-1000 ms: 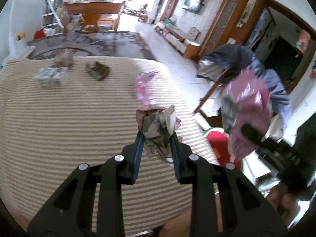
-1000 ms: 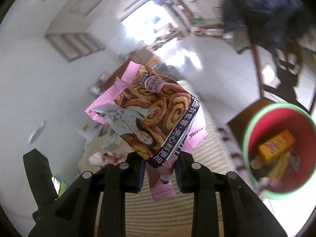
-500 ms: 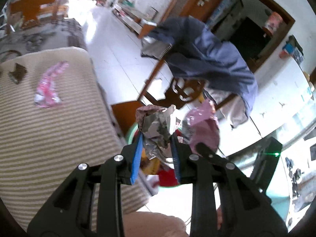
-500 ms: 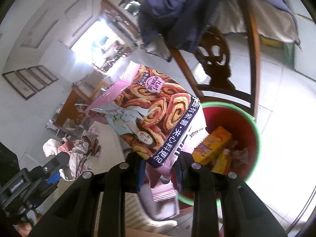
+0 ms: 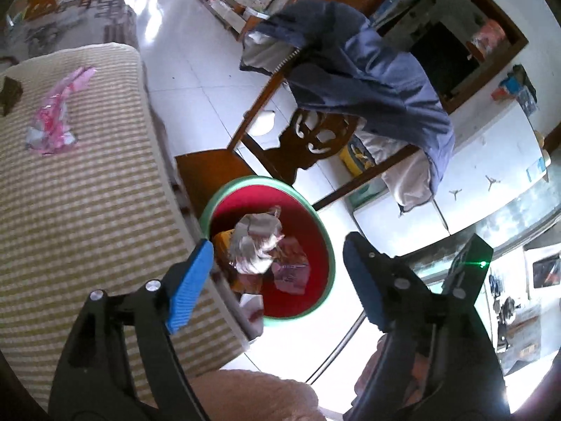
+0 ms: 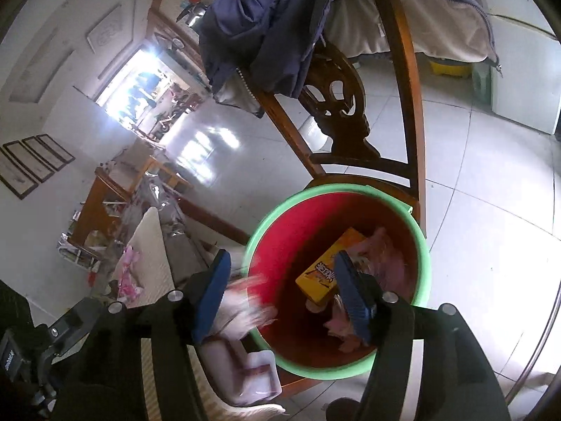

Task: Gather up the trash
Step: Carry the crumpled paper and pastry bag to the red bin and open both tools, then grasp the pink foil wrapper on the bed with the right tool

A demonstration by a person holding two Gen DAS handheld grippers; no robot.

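A red bin with a green rim stands on the floor beside the striped table. My left gripper is open above it, and the crumpled paper wad is falling free into the bin. My right gripper is open above the bin too. The pink snack bag lies inside the bin with a yellow box. A blurred scrap drops past the right gripper's left finger. A pink wrapper lies on the table.
The table has a beige striped cloth. A wooden chair draped with a blue jacket stands just behind the bin. A dark scrap lies at the table's far left. White tiled floor surrounds the bin.
Both grippers opened over the bin. The left let go of the paper wad, now falling in. The right let go of the pink snack bag, now lying in the bin.
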